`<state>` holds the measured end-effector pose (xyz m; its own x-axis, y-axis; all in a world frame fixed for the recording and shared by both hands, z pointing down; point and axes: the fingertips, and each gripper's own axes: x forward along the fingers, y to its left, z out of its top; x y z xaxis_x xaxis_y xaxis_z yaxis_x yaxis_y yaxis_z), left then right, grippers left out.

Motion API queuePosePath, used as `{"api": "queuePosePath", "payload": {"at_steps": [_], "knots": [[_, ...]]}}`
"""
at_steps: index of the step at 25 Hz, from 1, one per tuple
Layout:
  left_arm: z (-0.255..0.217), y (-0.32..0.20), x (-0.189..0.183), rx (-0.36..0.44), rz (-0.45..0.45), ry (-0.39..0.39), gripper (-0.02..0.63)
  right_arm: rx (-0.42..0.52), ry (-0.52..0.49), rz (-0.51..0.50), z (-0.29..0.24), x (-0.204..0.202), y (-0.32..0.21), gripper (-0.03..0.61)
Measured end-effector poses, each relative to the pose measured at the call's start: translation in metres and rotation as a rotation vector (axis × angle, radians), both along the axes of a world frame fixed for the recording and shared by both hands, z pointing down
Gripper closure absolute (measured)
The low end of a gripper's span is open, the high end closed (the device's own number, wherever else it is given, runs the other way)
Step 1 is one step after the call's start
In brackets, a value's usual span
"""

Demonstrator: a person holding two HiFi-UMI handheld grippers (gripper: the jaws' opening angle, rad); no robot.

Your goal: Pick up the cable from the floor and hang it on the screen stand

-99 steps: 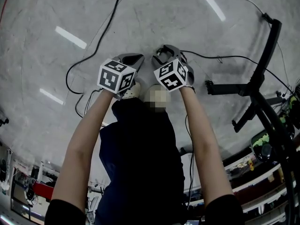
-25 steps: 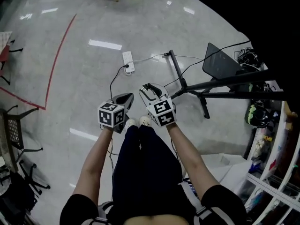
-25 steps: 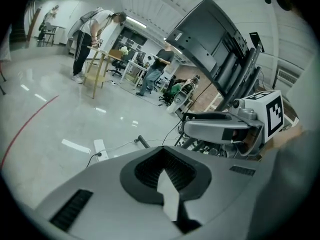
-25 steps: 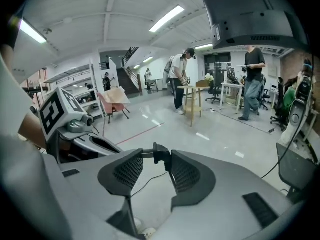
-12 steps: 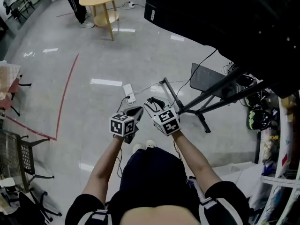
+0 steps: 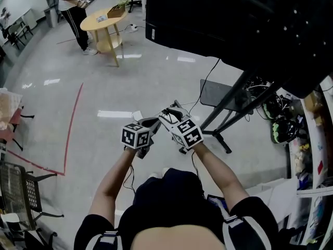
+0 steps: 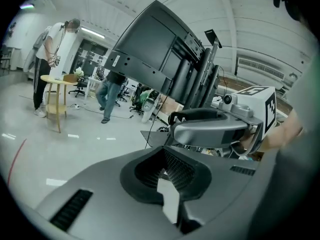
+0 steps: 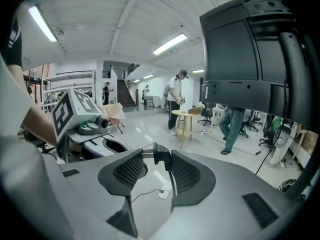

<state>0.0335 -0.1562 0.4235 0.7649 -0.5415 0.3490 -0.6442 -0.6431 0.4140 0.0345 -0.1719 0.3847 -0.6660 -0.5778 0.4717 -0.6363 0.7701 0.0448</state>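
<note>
The right gripper (image 8: 157, 155) is clamped on the cable (image 8: 163, 159): its jaw tips pinch the black plug end, and a thin dark lead seems to run down along the inner edge of one jaw; the cable end is therefore in the air in front of the person, off the floor; the left gripper (image 7: 164, 155) sits just beside it with its jaw tips closed together, nothing visible between them, and whether a thin strand is caught there I cannot tell

Below, on the pale floor, lies a white power strip (image 8: 162, 191) with its own lead; beyond the grippers the dark screen stand (image 6: 223, 105) slants up to the large black screen (image 6: 234, 20)

To do the hang well, I would keep the plug firmly pinched, carry it to a bar or bracket of the stand behind the screen, and drape the lead over it so its weight hangs on both sides; the left gripper could guide the slack away from the stand's legs

Further off stand a round yellow table (image 6: 106, 17) and a person (image 6: 73, 4)

Writing: a white label (image 7: 116, 60) on the screen's back is too small to read; the cubes carry only square markers
</note>
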Motion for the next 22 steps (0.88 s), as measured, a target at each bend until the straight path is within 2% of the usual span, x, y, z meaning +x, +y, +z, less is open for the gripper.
{"api": "queuePosePath", "payload": {"at_steps": [5, 10, 17, 22], "knots": [[-0.031, -0.001, 0.010, 0.024, 0.032, 0.020, 0.611, 0.016, -0.045, 0.016, -0.028, 0.011, -0.004, 0.385], [-0.066, -0.025, 0.015, 0.077, 0.060, 0.026, 0.611, 0.083, -0.072, 0.043, -0.076, 0.023, -0.028, 0.385], [-0.117, -0.066, 0.036, 0.145, 0.116, 0.036, 0.611, 0.148, -0.003, 0.000, -0.138, 0.039, -0.072, 0.385], [-0.156, -0.101, 0.055, 0.213, 0.145, 0.006, 0.611, 0.229, 0.030, -0.032, -0.199, 0.044, -0.108, 0.385]]}}
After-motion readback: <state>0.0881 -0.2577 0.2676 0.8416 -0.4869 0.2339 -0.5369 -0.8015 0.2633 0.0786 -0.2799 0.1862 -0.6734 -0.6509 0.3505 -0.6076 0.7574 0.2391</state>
